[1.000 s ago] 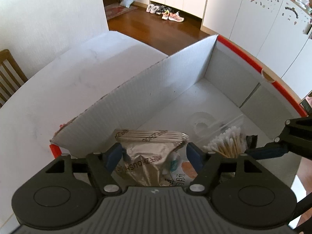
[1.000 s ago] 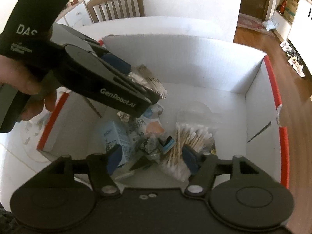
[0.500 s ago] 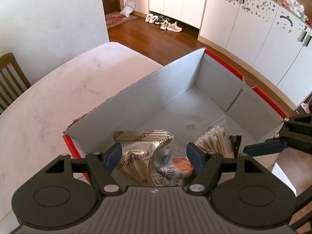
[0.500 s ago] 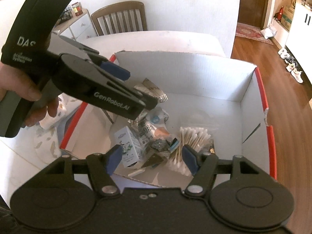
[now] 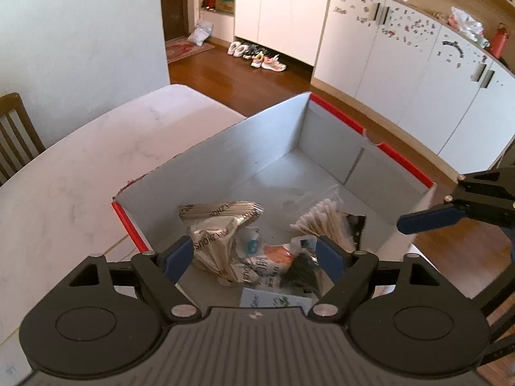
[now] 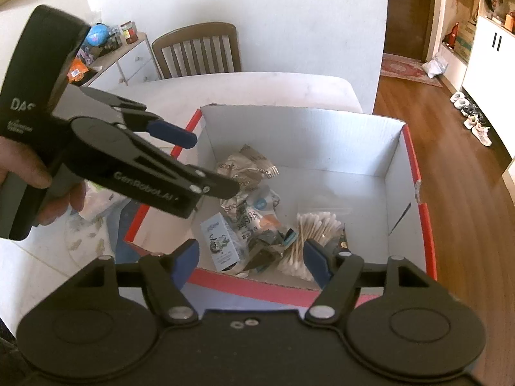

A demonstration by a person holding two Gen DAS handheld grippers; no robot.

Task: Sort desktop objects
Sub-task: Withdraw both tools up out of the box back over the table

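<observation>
Two tools are up over the white cardboard box with the red rim [image 5: 341, 119], and both of mine are spread wide with nothing between their pads. From the left wrist view, my left tool [image 5: 254, 255] hangs above the near corner of the box, and the crinkled silver snack packet [image 5: 219, 234] lies straight ahead and below, slightly toward the left pad, its sealed top edge running across my line of sight. The clear bag of cotton swabs [image 5: 322, 222] sits beside it toward the right, swab sticks pointing away from me. The white marble desk [image 5: 80, 167] spreads to the left of the box. From the right wrist view, my right tool [image 6: 249, 260] hovers over the near red rim, the left tool [image 6: 193, 164] crossing in from the left above the box wall. The small white carton with green print [image 6: 220, 239] lies just ahead of my left pad, the swab bag ahead of the right pad. Every loose item I can see rests on the box floor, bunched in the near half. I judge the right tool nearer the carton and swabs, the left nearer the packet, so any next reach is downward.
</observation>
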